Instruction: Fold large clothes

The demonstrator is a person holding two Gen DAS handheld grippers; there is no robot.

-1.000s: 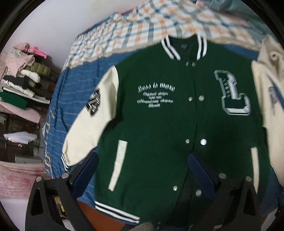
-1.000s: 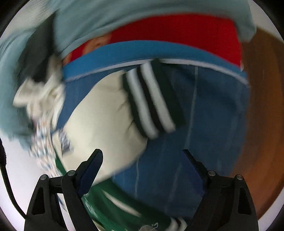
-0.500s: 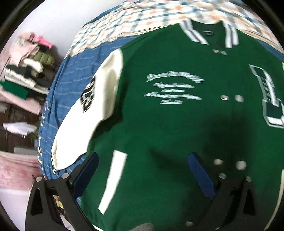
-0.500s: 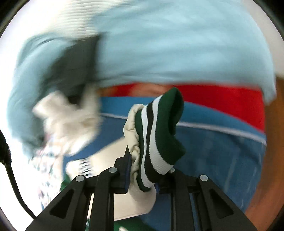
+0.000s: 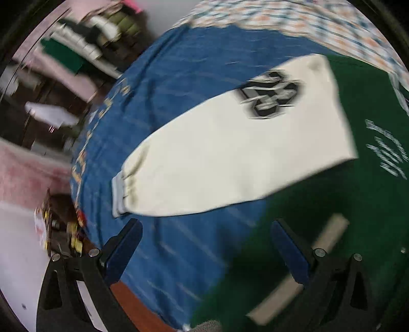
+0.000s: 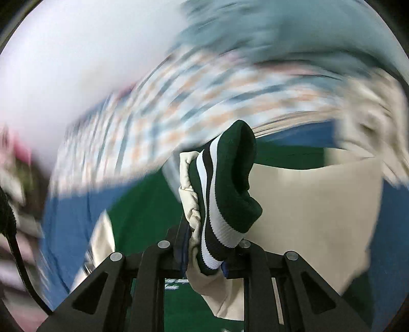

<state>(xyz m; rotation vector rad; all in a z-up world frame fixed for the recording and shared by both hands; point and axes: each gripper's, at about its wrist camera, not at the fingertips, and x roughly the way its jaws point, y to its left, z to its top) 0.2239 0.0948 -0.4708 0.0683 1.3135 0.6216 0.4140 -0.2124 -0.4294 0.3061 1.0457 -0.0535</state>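
Note:
A green varsity jacket [image 5: 363,204] with cream sleeves lies on a blue cover. Its left cream sleeve [image 5: 230,158], with a dark patch, stretches out flat toward the bed edge. My left gripper [image 5: 204,245] is open and empty, just short of that sleeve's striped cuff [image 5: 118,194]. My right gripper [image 6: 205,258] is shut on the other sleeve's green-and-white striped cuff [image 6: 227,194] and holds it lifted above the jacket body [image 6: 143,212]. That cream sleeve [image 6: 306,209] trails to the right.
The blue bed cover [image 5: 179,84] ends at a wooden edge [image 5: 127,301] at the lower left. A checked cloth [image 5: 294,18] lies at the far end. Stacked clothes [image 5: 84,43] fill shelves on the left. A pale garment [image 6: 370,102] lies to the right.
My left gripper has swung left from the jacket front to the left sleeve. My right gripper shut on the right cuff and has carried it over the jacket body.

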